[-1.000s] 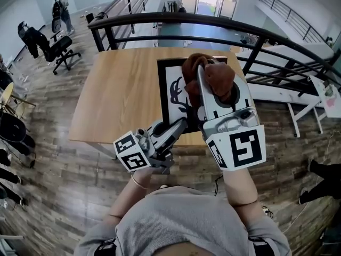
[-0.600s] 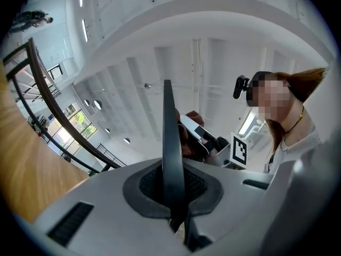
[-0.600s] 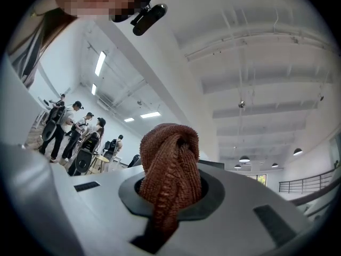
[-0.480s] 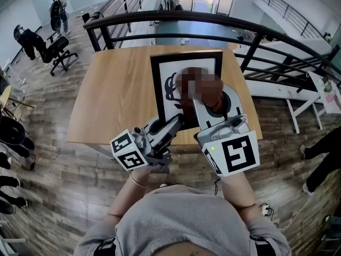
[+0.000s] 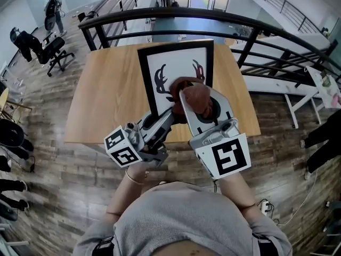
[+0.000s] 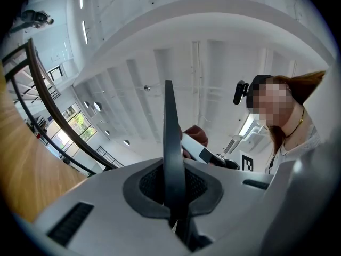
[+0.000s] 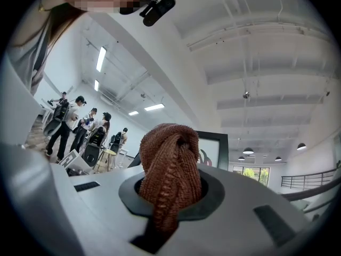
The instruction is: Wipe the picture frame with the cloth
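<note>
A black picture frame with a white antler print stands tilted over the wooden table. My left gripper is shut on its lower edge. In the left gripper view the frame shows edge-on as a thin dark blade between the jaws. My right gripper is shut on a bunched brown cloth, which lies against the lower middle of the frame's face. In the right gripper view the cloth fills the jaws, with the frame just behind it.
A dark metal railing curves behind the table's far edge. An office chair and a person stand at the far left on the wood floor. Several people show at the left of the right gripper view.
The right gripper has carried the cloth down the frame's face, from its upper part to its lower middle, uncovering the antler print. The left gripper keeps its hold on the lower edge.
</note>
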A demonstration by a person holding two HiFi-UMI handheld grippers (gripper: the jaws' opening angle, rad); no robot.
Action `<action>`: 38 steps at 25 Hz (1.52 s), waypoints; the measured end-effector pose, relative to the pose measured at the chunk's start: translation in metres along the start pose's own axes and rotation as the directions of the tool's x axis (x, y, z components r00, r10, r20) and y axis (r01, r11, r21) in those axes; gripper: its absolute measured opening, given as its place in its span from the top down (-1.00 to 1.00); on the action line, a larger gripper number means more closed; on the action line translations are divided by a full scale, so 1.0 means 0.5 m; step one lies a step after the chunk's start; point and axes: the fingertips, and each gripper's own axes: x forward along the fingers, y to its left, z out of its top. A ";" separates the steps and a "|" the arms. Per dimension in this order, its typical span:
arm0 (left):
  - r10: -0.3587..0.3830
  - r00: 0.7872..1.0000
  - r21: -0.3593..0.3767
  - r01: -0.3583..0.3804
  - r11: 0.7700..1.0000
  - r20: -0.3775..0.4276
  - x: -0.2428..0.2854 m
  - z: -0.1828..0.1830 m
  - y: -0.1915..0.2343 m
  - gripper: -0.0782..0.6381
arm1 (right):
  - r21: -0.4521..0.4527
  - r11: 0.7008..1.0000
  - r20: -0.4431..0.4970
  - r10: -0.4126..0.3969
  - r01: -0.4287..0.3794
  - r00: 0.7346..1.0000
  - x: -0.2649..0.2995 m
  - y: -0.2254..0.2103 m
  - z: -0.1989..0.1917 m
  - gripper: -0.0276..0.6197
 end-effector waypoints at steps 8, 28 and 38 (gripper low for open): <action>0.004 1.000 -0.013 -0.004 1.000 0.020 -0.001 -0.002 0.004 0.73 | 0.031 0.999 -0.018 0.013 -0.012 1.000 -0.018 0.011 -0.028 0.77; 0.036 0.997 -0.024 -0.034 0.999 0.068 0.002 -0.001 0.002 0.73 | 0.074 0.994 -0.209 0.093 -0.079 0.973 -0.101 0.033 -0.144 0.77; 0.067 0.996 -0.013 -0.066 0.998 0.052 -0.004 -0.004 0.011 0.73 | 0.082 0.990 -0.217 0.130 -0.115 0.968 -0.103 0.045 -0.157 0.77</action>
